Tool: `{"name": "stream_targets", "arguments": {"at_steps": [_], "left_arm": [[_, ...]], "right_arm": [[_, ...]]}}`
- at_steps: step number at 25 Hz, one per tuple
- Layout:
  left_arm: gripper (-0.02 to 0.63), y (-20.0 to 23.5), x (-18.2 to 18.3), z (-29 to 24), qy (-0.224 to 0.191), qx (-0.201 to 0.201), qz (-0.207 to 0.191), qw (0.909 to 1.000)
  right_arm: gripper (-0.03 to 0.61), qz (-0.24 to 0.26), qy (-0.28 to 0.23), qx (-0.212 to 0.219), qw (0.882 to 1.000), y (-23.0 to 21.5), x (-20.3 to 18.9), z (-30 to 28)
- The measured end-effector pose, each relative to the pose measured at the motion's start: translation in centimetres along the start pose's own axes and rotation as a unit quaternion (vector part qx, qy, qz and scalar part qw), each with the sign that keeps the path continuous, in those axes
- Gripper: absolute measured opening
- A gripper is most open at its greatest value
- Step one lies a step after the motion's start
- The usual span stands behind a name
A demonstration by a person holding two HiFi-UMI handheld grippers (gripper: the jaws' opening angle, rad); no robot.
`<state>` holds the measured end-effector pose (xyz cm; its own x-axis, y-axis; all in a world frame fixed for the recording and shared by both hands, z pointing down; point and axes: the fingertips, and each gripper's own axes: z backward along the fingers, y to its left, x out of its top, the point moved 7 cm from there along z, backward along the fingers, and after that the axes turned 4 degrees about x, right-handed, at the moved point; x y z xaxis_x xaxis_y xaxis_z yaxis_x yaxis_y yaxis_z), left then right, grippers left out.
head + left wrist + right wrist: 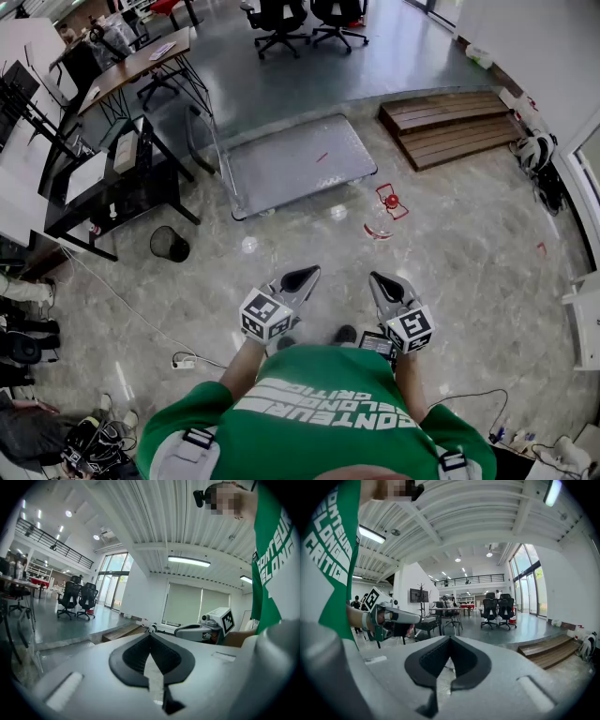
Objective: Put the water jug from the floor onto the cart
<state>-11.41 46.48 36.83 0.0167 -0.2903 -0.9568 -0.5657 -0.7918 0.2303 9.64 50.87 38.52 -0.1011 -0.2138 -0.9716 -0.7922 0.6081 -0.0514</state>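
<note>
Jug (380, 223) sat at one o'clock, cart (300, 161) at twelve, wastebasket (170, 244) at ten; our left gripper (304, 276) and right gripper (381, 279) were closed, empty.

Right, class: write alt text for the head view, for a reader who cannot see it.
A person in a green shirt holds the left tool and right tool, both shut and empty, above a glossy floor. Ahead, a clear water jug sits right of a flat grey cart.

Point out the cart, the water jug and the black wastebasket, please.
cart (300, 164), head view, on its grey deck
water jug (379, 222), head view, on its clear body
black wastebasket (171, 247), head view, on its mesh body
</note>
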Motion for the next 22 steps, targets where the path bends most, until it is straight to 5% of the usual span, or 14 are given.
{"name": "stream_targets", "arguments": {"at_steps": [22], "left_arm": [[0.015,-1.0,-1.1,-2.4,0.014,0.017,0.007,0.9997]], "right_arm": [[-0.009,-0.014,0.000,-0.001,1.000,-3.0,-1.4,1.1]]}}
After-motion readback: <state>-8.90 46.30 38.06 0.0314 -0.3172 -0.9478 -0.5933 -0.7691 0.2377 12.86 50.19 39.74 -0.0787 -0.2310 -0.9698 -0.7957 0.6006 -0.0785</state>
